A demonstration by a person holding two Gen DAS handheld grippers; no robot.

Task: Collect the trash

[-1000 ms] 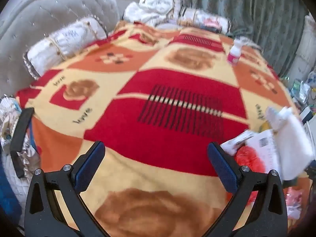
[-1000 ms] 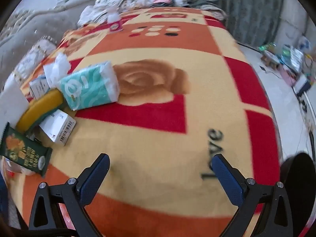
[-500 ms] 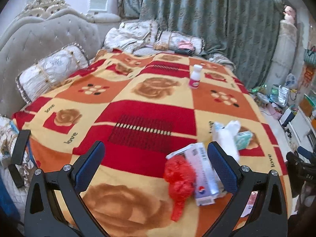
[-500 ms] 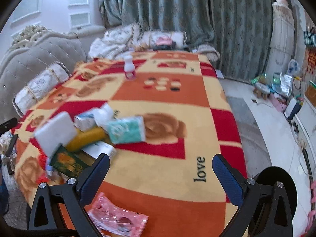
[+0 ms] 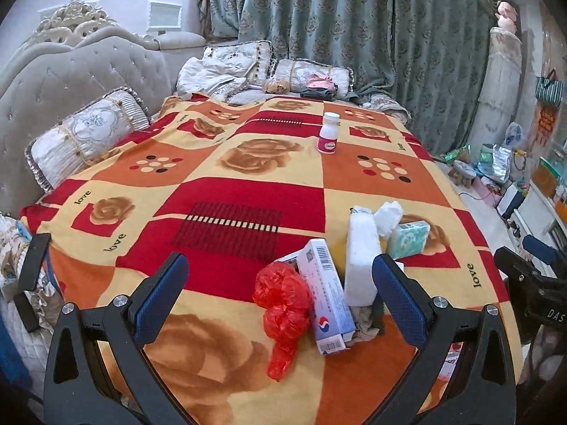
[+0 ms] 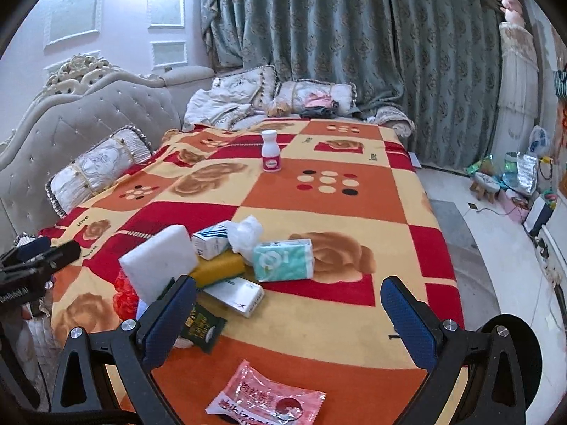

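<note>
A pile of trash lies on the bed's near end: a red plastic bag [image 5: 283, 297], a white and blue box [image 5: 327, 301], a white foam block [image 5: 361, 255] [image 6: 159, 260], a teal tissue pack [image 5: 407, 239] [image 6: 283, 260], crumpled white tissue [image 6: 244, 232], a yellow sponge [image 6: 218, 269], a dark green packet [image 6: 203, 327] and a pink wrapper [image 6: 264, 398]. A white and pink bottle [image 5: 329, 132] [image 6: 271, 156] stands farther back. My left gripper [image 5: 280, 292] is open above the pile. My right gripper [image 6: 288, 322] is open and empty.
The bed is covered by a red, orange and yellow blanket [image 5: 226, 184]. A grey tufted headboard [image 5: 71, 78] and bolster pillow [image 5: 85, 138] are at the left. Green curtains [image 6: 354, 53] hang behind. Floor clutter [image 6: 514, 177] and a black bin [image 6: 510, 354] are at the right.
Both grippers have pulled back and up from the blanket. The views now take in the whole bed and the trash pile. Both stay open.
</note>
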